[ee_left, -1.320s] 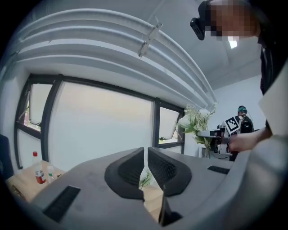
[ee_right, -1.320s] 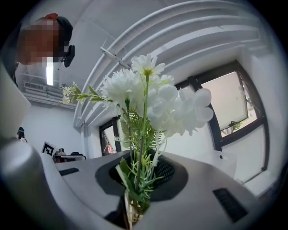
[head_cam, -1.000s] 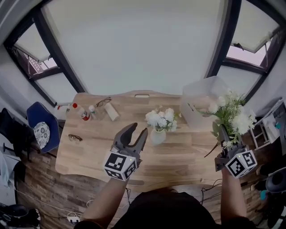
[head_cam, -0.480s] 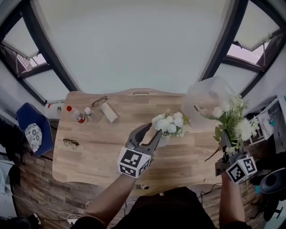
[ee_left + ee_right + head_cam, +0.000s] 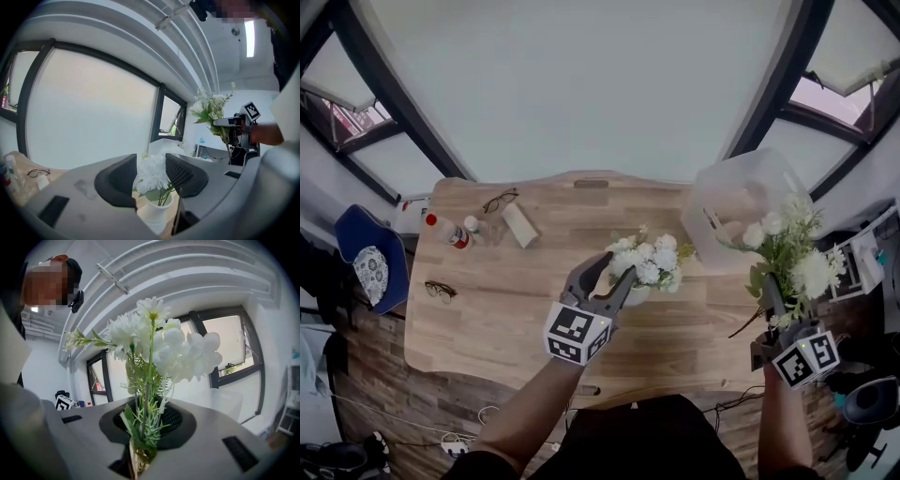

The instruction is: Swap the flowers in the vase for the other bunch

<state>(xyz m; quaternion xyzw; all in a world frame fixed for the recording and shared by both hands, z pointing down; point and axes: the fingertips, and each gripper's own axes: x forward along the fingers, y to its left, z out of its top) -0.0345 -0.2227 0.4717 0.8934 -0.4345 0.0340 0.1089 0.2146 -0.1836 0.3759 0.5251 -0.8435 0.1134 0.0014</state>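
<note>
Your left hand-held gripper [image 5: 602, 274] has closed in on the vase [image 5: 154, 213] at the centre of the bench [image 5: 487, 319]. Its jaws are opening and now straddle the white flowers [image 5: 645, 262] without pressing them. At lower right, your right hand-held gripper [image 5: 773, 298] pinches the other bunch [image 5: 789, 246] by its stems. Lifting the old flowers out looks next.

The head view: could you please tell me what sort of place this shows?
Probably an office or study: a wooden desk beside large dark-framed windows, with a blue chair at its end.
</note>
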